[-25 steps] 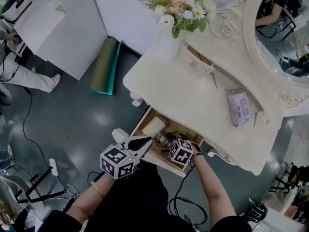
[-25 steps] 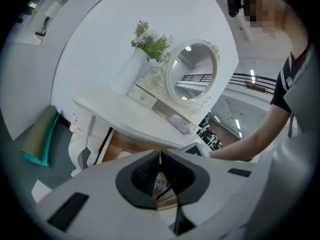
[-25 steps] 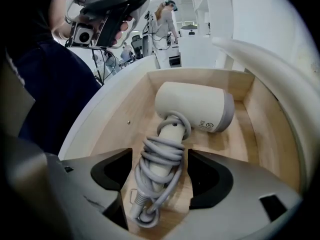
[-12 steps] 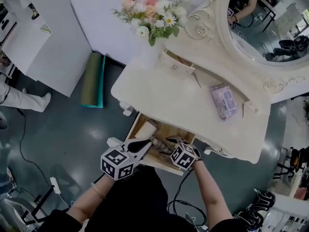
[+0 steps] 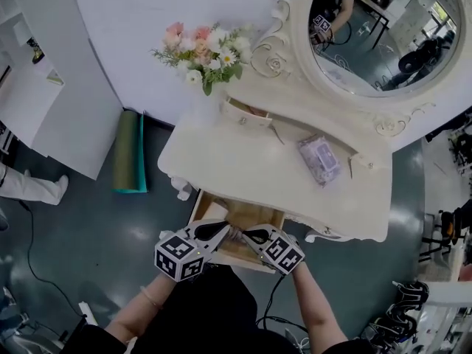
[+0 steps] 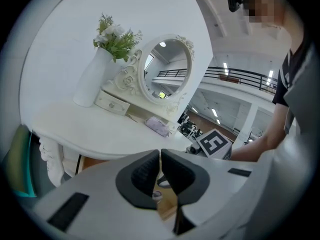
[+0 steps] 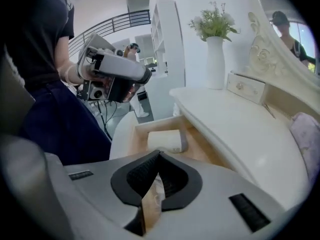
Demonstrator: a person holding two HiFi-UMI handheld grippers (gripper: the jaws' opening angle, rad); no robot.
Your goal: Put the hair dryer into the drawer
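Both tools shut and empty above the open drawer (image 5: pixel 200 205); dryer (image 5: pixel 236 231) looks to be inside it.
Left tool (image 5: pixel 223 229) and right tool (image 5: pixel 251 234) have jaws pressed together on nothing, tips nearly meeting. The dryer lies just under the tips and is mostly hidden by them, so placing looks done and closing the drawer is likely what's left. A white box (image 7: pixel 165 140) sits in the drawer ahead of the right tool. The bench (image 5: pixel 243 168) edge overhangs just beyond the tips. Wipes (image 5: pixel 319 161), flowers (image 5: pixel 203 46) and mirror (image 5: pixel 369 35) are well beyond, out of the way.
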